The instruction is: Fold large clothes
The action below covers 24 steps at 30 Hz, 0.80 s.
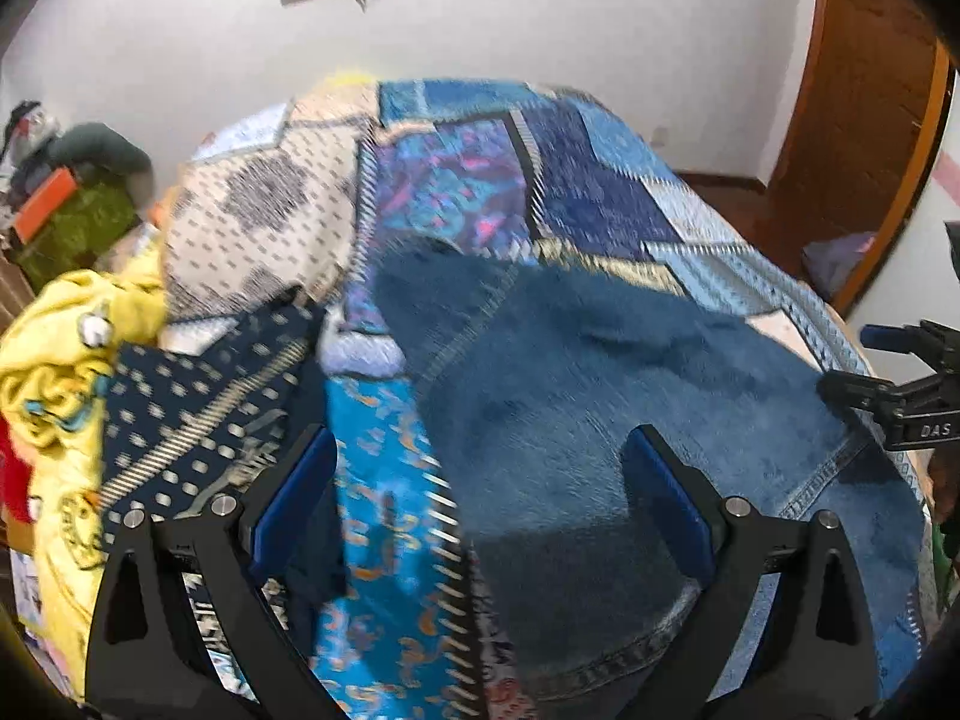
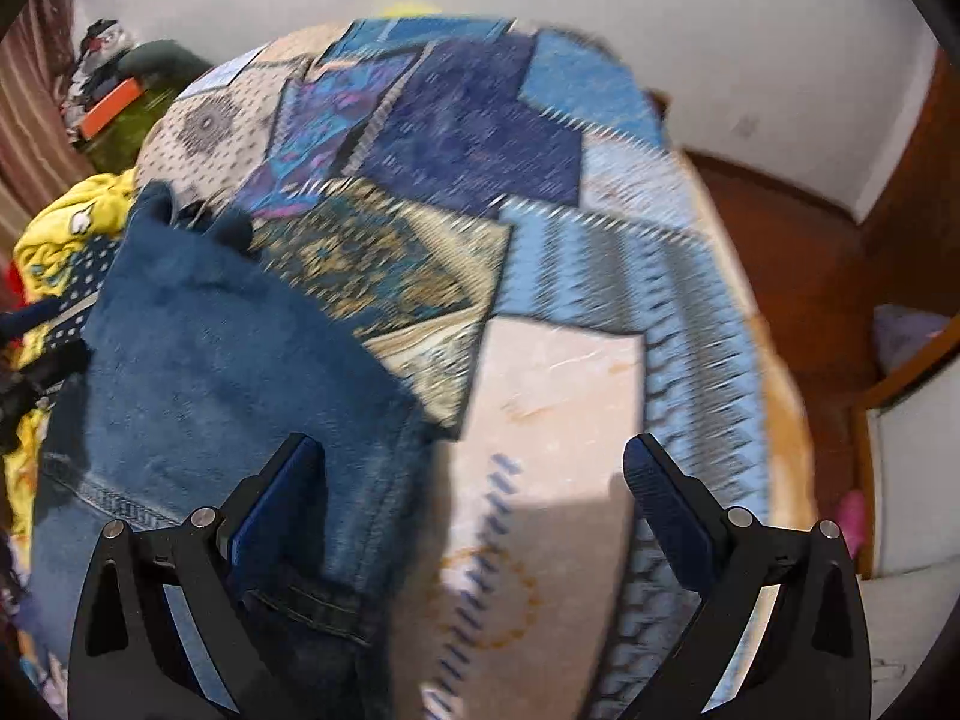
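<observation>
Blue denim jeans (image 1: pixel 600 396) lie spread on a bed under a patchwork quilt (image 1: pixel 456 180). My left gripper (image 1: pixel 480 480) hangs open above the jeans' left edge, nothing between its blue pads. In the right wrist view the jeans (image 2: pixel 228 360) fill the lower left, stitched seams showing near the bottom. My right gripper (image 2: pixel 474 480) is open too, its left finger over the jeans' right edge, its right finger over the quilt (image 2: pixel 552 396). The right gripper (image 1: pixel 888 384) also shows at the far right edge of the left wrist view.
A pile of yellow clothes (image 1: pixel 54 360) and a dark dotted cloth (image 1: pixel 198 396) lie on the bed's left side. Green bedding with an orange box (image 1: pixel 48 204) sits by the wall. A wooden door (image 1: pixel 864 120) and floor (image 2: pixel 792 252) flank the bed's right.
</observation>
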Available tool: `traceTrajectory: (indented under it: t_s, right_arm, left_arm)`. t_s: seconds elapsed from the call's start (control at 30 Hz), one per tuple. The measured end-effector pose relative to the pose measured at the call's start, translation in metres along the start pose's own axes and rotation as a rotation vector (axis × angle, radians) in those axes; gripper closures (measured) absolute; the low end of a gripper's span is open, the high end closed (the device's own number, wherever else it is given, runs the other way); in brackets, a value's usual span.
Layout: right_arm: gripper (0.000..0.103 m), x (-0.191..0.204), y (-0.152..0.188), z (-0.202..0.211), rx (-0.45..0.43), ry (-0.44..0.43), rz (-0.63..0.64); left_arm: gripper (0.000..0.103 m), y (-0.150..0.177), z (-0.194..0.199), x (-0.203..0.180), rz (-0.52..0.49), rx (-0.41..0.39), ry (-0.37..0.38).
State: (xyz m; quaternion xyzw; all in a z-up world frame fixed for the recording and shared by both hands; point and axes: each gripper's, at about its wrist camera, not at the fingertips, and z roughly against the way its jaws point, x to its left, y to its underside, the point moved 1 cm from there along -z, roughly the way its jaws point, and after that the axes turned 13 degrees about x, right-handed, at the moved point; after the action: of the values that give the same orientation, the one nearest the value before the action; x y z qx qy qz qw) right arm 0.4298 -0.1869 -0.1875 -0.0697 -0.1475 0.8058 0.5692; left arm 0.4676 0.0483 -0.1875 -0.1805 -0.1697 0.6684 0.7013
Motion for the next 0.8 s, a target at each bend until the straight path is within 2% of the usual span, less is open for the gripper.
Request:
traceTrajectory:
  t_s: [0.1, 0.2, 0.3, 0.43, 0.57, 0.73, 0.8]
  right_arm:
    - [0.002, -0.002, 0.004, 0.015, -0.033, -0.02, 0.02]
    - [0.002, 0.003, 0.018, 0.031, -0.051, -0.1, 0.056]
    - [0.002, 0.01, 0.034, 0.036, -0.023, -0.208, 0.085]
    - [0.002, 0.011, 0.053, 0.016, 0.062, -0.339, 0.073]
    - [0.002, 0.003, 0.061, -0.015, 0.192, -0.417, 0.01]
    - [0.002, -0.005, 0.053, -0.039, 0.276, -0.56, -0.025]
    - [0.002, -0.003, 0.048, -0.046, 0.291, -0.597, -0.016]
  left_arm:
    - [0.005, 0.009, 0.02, 0.005, -0.008, -0.04, 0.033]
    - [0.005, 0.022, 0.033, 0.005, -0.021, -0.04, 0.085]
    - [0.005, 0.039, 0.035, 0.0, -0.031, 0.002, 0.151]
    - [0.005, 0.066, 0.024, -0.008, -0.016, 0.096, 0.24]
    - [0.005, 0.08, 0.005, -0.009, 0.025, 0.185, 0.334]
    - [0.005, 0.074, -0.019, -0.003, 0.129, 0.257, 0.488]
    - [0.005, 0.07, -0.027, -0.004, 0.144, 0.262, 0.508]
